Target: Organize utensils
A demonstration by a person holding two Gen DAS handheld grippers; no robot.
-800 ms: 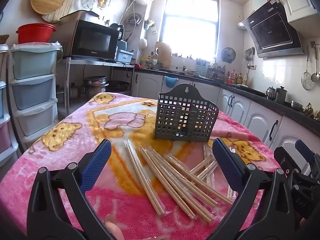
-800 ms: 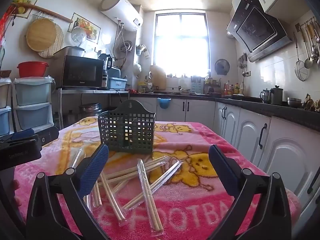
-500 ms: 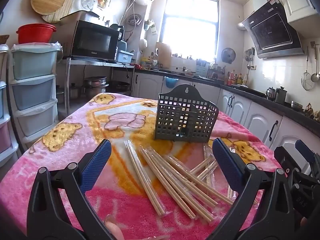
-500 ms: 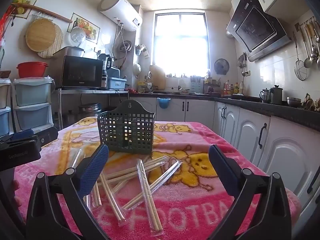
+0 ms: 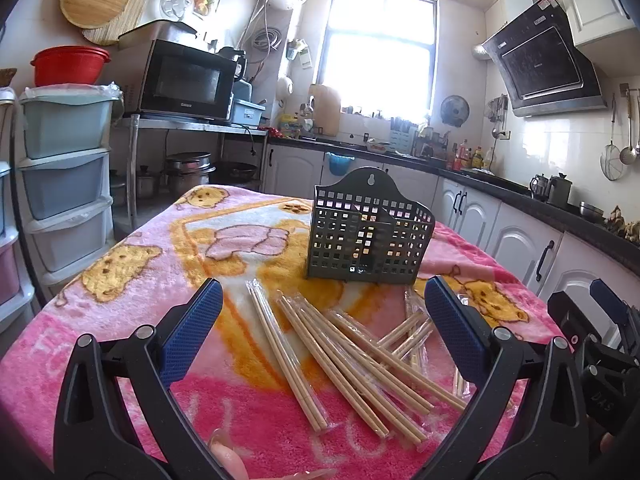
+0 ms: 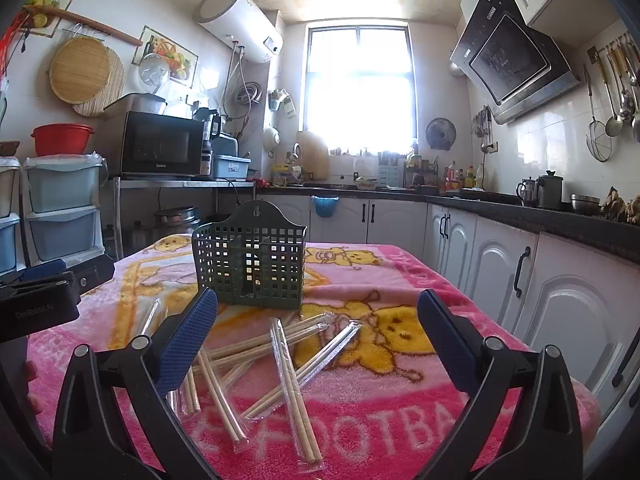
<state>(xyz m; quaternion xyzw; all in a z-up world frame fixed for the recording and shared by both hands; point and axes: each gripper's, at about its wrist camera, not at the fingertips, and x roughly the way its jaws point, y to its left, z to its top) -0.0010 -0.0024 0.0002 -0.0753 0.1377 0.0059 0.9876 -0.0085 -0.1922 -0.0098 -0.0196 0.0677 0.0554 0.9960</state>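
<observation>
Left wrist view shows almost no change from the earlier frames: the left gripper point(image 5: 320, 328) hovers with jaws spread wide and empty over the plastic-wrapped wooden chopstick pairs point(image 5: 344, 348) scattered on the pink bear-print blanket point(image 5: 120, 280). Likewise the right gripper point(image 6: 316, 332) gapes empty. Nothing sits in the dark green perforated plastic utensil basket point(image 6: 250, 256) behind the pile, so sorting seems not yet begun

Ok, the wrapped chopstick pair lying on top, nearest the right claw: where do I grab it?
Probably mid-length on the wrapped chopstick pair, coming from above with the open right claw spanning its width. It lies flat atop the pile, pointing toward the basket; its near end is free.
</observation>
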